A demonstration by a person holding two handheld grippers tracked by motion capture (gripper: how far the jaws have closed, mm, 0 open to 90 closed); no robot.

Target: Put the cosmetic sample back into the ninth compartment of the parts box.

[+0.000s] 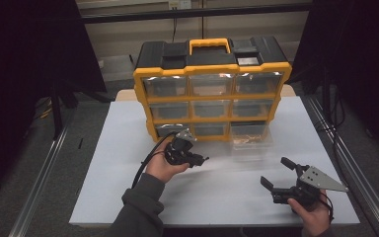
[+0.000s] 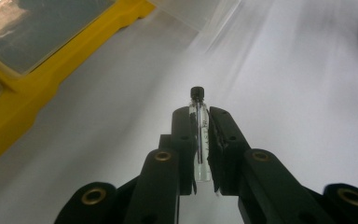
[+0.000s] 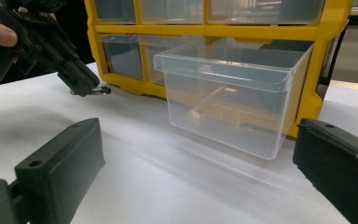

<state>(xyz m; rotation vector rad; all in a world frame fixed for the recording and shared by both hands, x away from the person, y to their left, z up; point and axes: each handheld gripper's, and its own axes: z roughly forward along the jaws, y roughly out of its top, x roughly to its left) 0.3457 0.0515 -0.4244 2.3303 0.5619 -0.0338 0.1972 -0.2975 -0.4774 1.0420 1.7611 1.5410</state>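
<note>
A small clear glass vial [image 2: 200, 135] with a black cap sits clamped between the jaws of my left gripper [image 1: 201, 160], cap pointing forward over the white table. That left gripper [image 3: 86, 86] also appears in the right gripper view, holding the vial [image 3: 100, 90] just above the table in front of the cabinet. A yellow and black drawer cabinet [image 1: 212, 84] stands at the back. Its bottom right clear drawer [image 1: 249, 137] is pulled out; the drawer [image 3: 233, 102] looks empty. My right gripper [image 1: 279, 173] is open at the front right, nothing between its jaws.
The white table board [image 1: 128, 187] lies under everything, with bare room left and front of the cabinet. Metal rails [image 1: 44, 168] run along both sides. Dark curtains hang left and right.
</note>
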